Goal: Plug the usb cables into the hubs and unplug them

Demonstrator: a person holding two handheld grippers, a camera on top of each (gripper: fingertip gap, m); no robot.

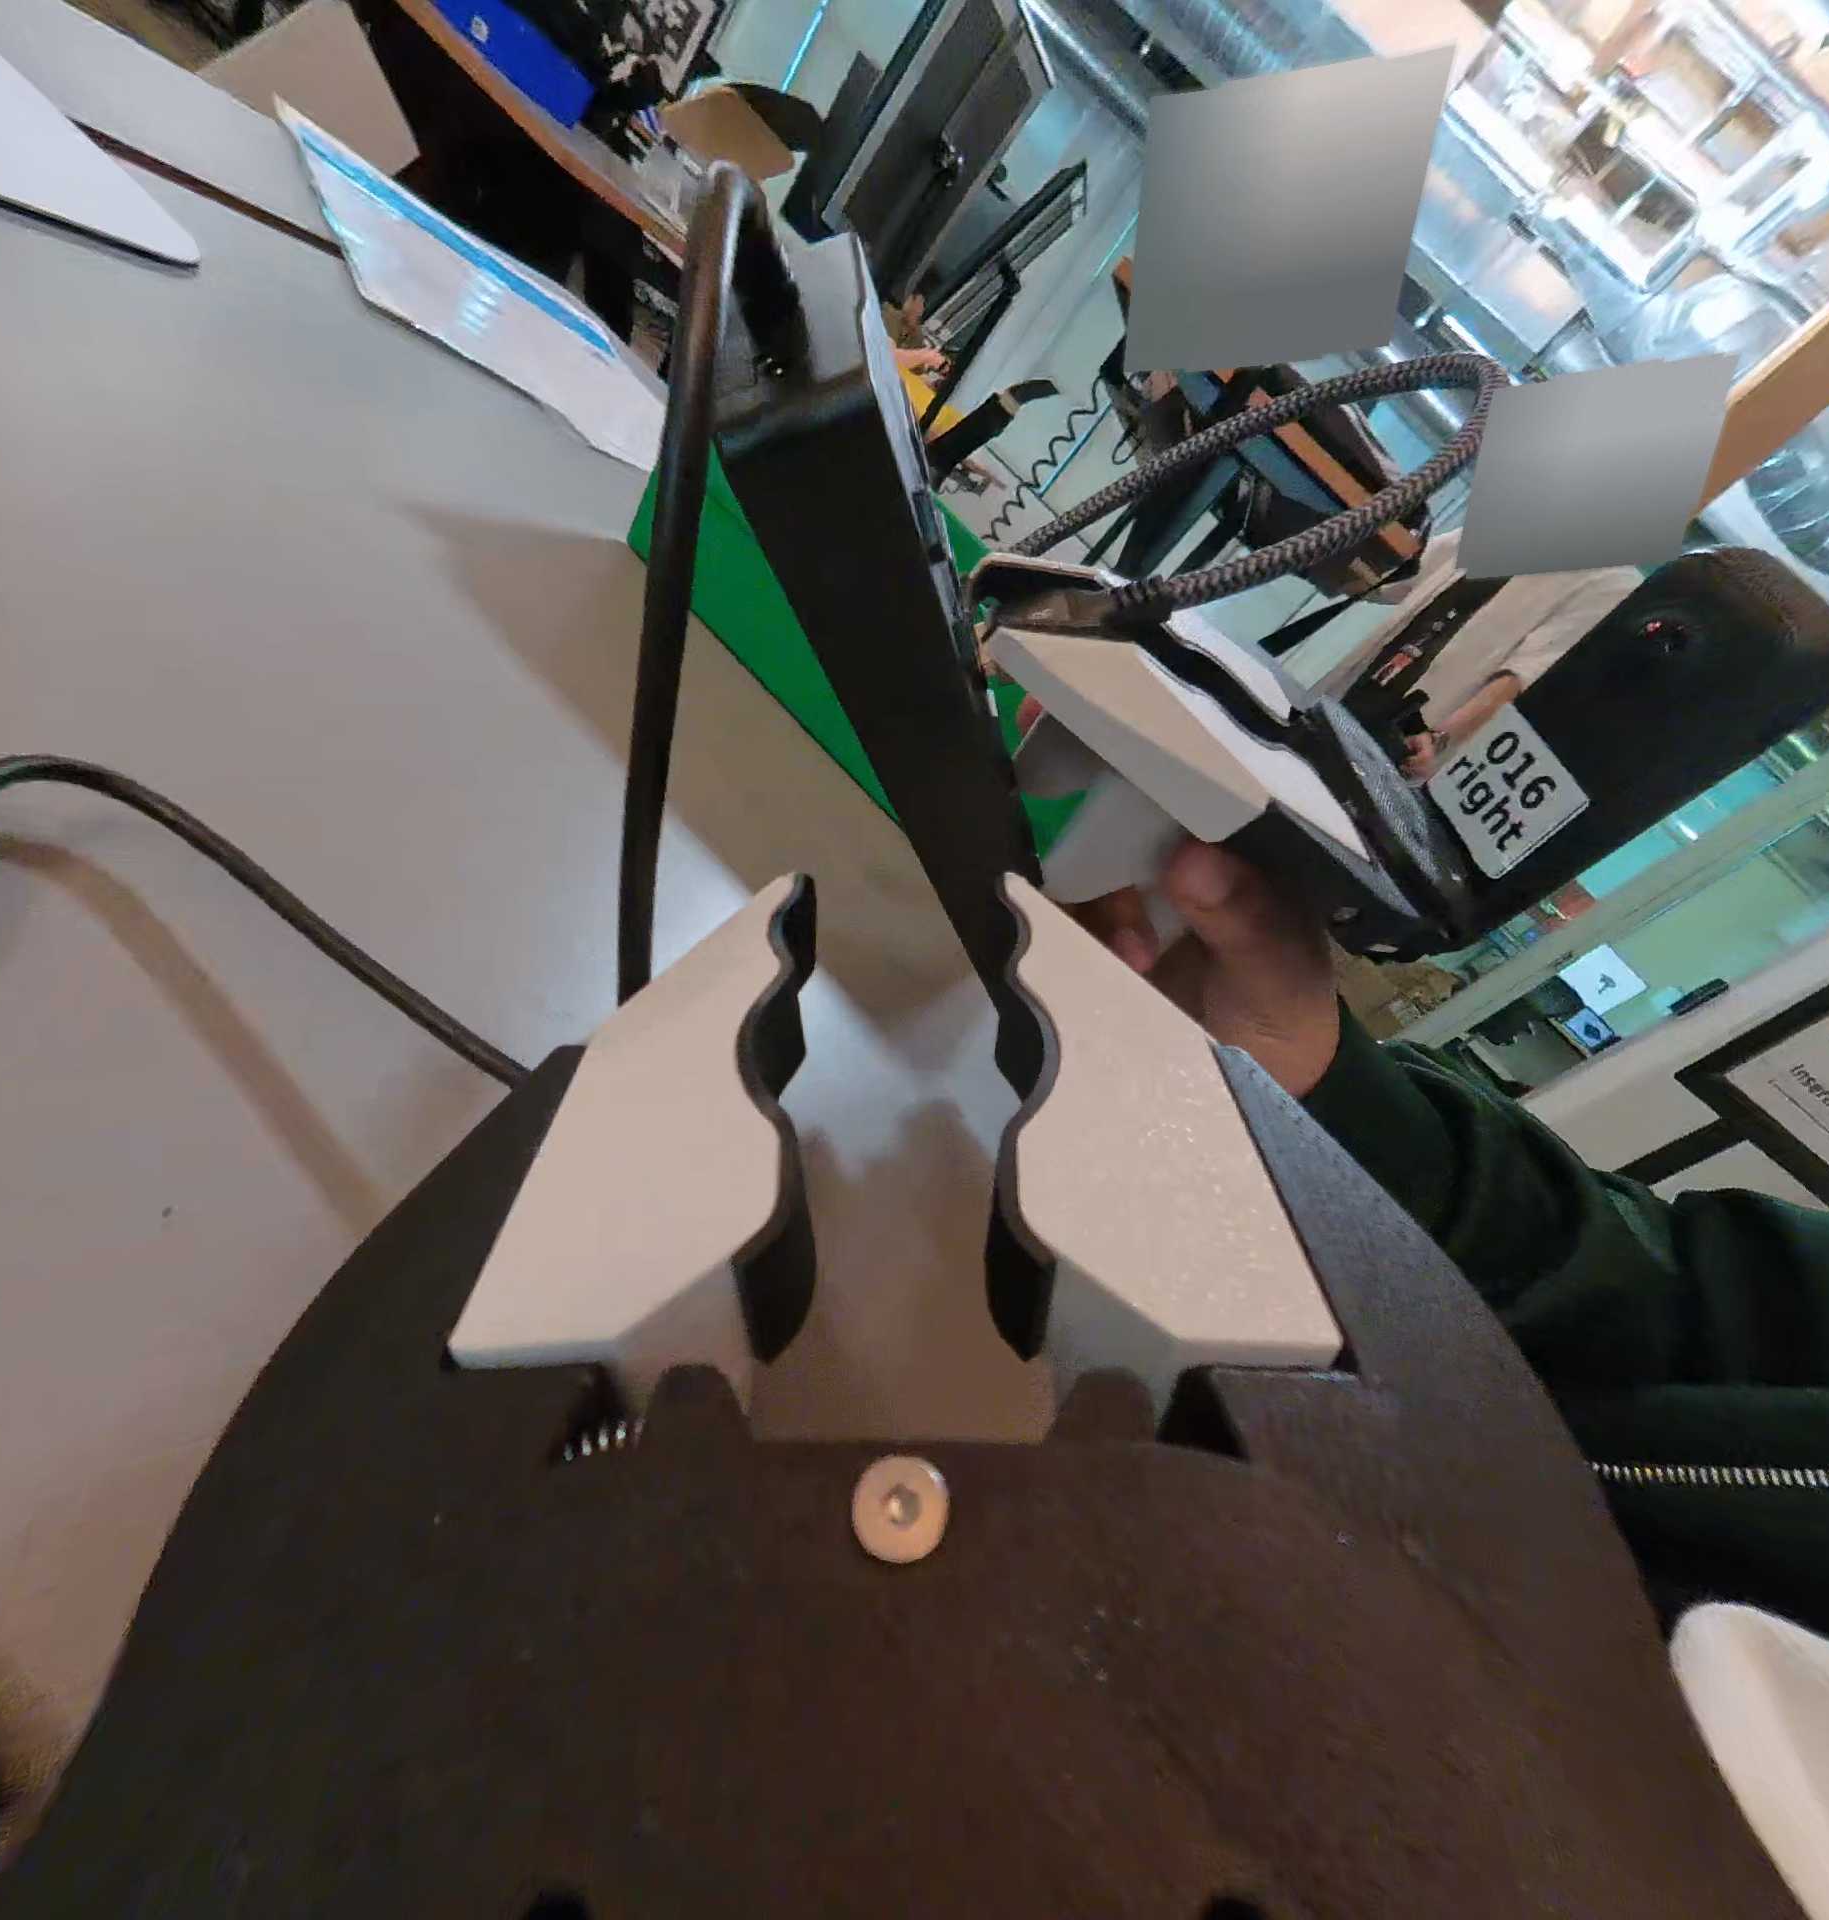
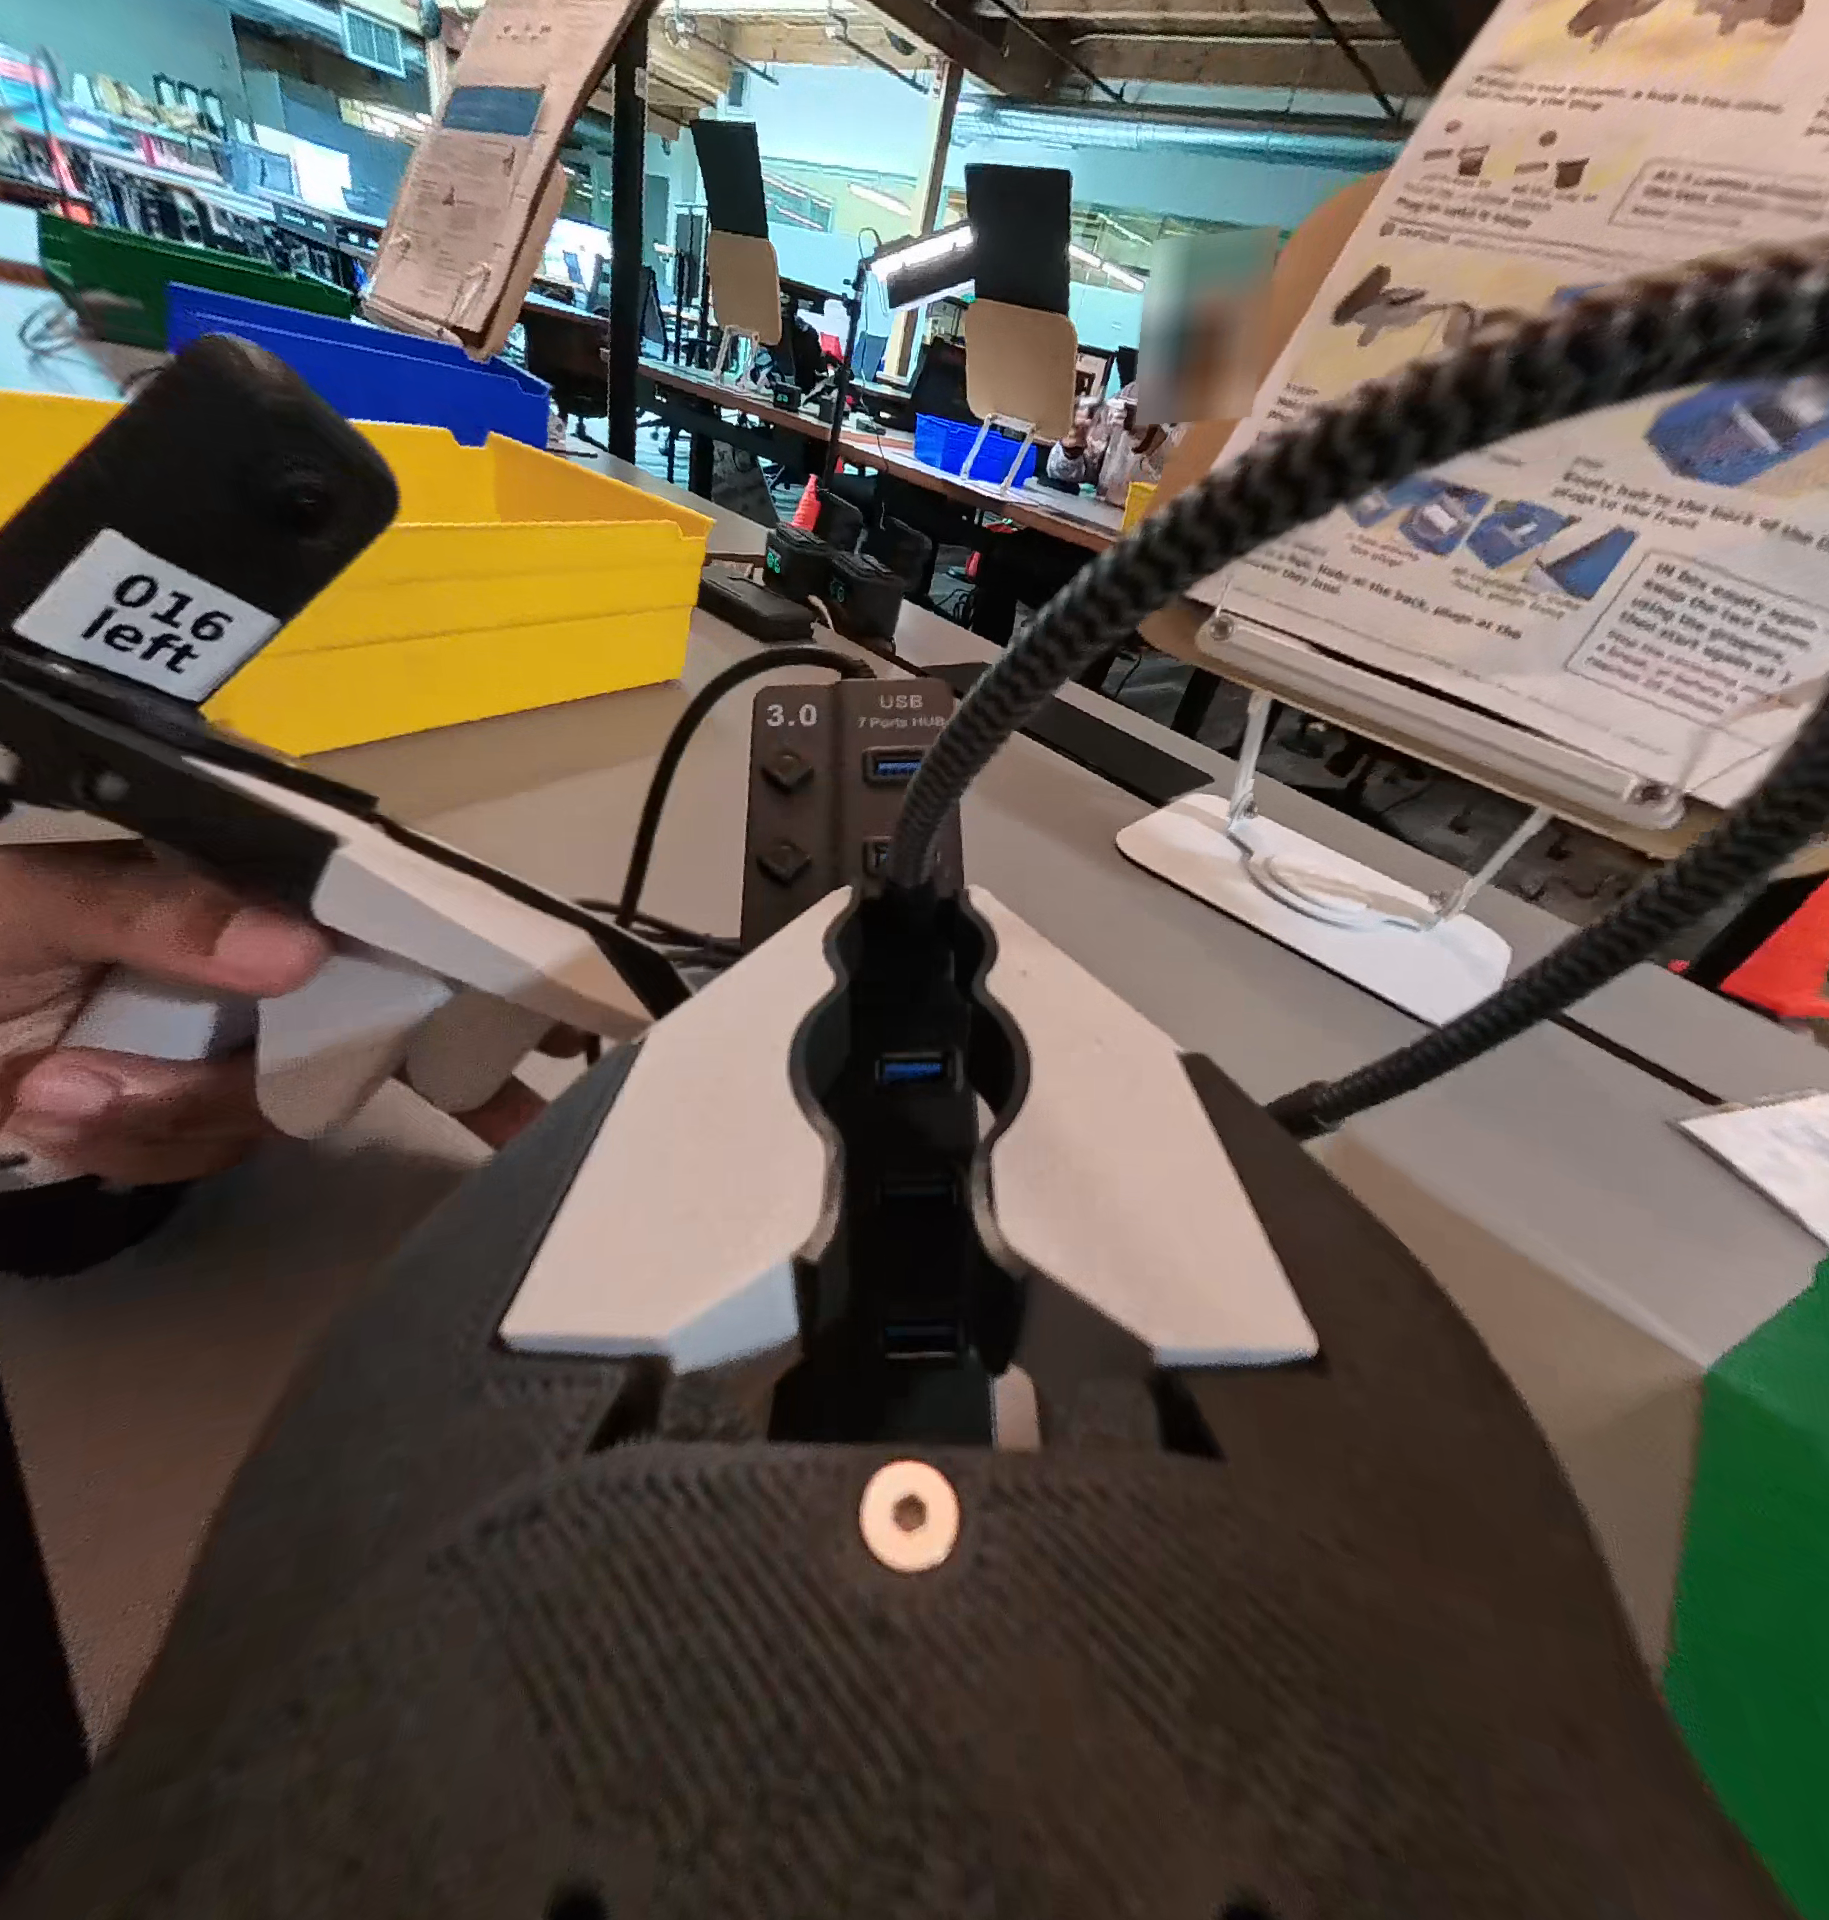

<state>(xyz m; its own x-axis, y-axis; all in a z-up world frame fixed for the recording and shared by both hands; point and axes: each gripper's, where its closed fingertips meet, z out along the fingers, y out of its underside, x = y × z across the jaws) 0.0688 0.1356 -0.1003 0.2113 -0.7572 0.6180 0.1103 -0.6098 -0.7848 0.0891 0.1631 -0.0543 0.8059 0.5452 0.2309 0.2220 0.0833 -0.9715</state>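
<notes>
USB hub point(image 2: 848, 790), a black multi-port strip, stands on end at the centre of my right wrist view, its long axis running up the frame and its port face turned toward the camera. Most of it is hidden: the right gripper point(image 2: 910, 925) covers the middle of it, and I only see blue ports through the gap between the fingers point(image 2: 1097, 1174). The fingers sit narrowly apart, pressed on a black plug body at the end of the braided cable point(image 2: 1253, 520), which arcs up and out through the right of the frame. Whether the plug is fully seated in its port I cannot make out (the fingertips cover the joint).

From the left wrist view the hub point(image 1: 868, 644) appears edge-on, a dark slab leaning from lower centre to upper centre. The left gripper point(image 1: 905, 894) has its fingers spread apart, the right one touching the hub's lower edge, nothing clamped between them. A smooth black cable point(image 1: 671, 540) rises just left of the hub; its lower end is cut off behind the left finger. A green box point(image 1: 754, 623) lies behind the hub, on the grey table point(image 1: 266, 623).
</notes>
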